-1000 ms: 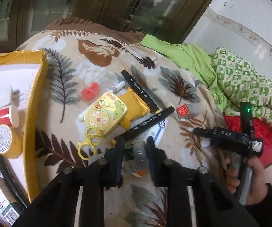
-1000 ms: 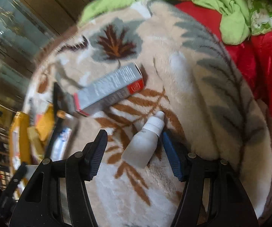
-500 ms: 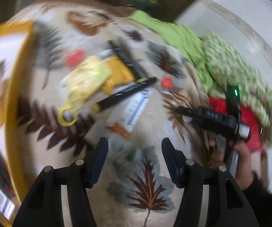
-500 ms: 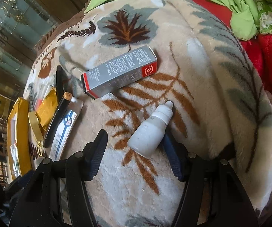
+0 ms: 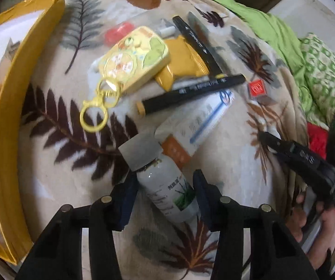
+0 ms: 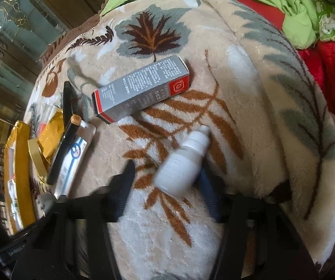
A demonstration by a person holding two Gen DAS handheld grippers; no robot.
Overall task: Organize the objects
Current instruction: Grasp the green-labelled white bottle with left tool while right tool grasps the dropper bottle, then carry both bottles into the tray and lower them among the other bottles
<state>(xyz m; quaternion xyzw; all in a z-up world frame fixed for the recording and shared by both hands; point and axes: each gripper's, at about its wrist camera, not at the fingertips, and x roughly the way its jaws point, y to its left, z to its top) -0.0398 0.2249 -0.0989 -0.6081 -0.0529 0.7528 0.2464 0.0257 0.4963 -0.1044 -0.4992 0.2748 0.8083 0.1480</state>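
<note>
Bottle (image 5: 167, 182) lies on the blanket (image 5: 57, 177) between the left hand-held gripper (image 5: 164, 199) jaws, which just closed in but show gaps both sides; white box (image 5: 197, 121) and marker (image 5: 190, 93) just ahead, yellow tray (image 5: 6, 126) off left. Dropper (image 6: 181, 163) sits between the right hand-held gripper (image 6: 167, 193) jaws, just closing: right pad touching, left clear. Grey carton (image 6: 141, 88) ahead.

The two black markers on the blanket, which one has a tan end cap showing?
The lower marker, lying across the white tube, shows a tan cap at its left end. The other marker, above the gold pouch, shows none.
</note>
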